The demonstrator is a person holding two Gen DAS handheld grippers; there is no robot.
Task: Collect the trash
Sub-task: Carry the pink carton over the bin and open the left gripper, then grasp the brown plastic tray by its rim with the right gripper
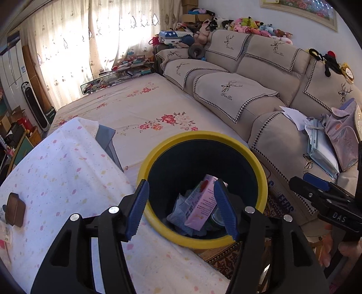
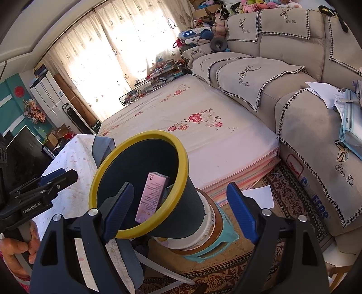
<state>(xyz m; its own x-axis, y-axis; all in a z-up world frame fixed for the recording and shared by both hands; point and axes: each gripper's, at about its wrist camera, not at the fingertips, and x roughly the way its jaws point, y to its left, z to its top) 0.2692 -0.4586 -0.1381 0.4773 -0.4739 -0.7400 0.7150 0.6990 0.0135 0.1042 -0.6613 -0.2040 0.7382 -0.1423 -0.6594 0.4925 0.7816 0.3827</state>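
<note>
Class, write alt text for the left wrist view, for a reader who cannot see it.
The open left gripper hovers over a yellow-rimmed bin holding a pink carton and crumpled wrappers. Beyond lie a floral sheet and a beige sofa; the right gripper enters at right.

You're in a cluttered living room, backlit by a big window with sheer patterned curtains (image 1: 74,45) glowing with daylight. Along your right runs a beige sectional sofa (image 1: 260,67) with deer-print, houndstooth-trimmed covers; plush toys (image 1: 248,24) line its backrest, and papers and a lilac bag (image 1: 344,133) sit on its near seat. In front of the sofa lies a mattress (image 2: 203,126) under a rose-print sheet, and beyond it a glass coffee table (image 1: 117,77) piled with clutter. A framed floral picture (image 1: 305,9) hangs on the white wall. A patterned brown rug (image 2: 291,194) covers the floor. At far left you have a teal panel (image 2: 11,108), white cabinets (image 2: 47,92) and cardboard boxes (image 2: 58,133).
</note>
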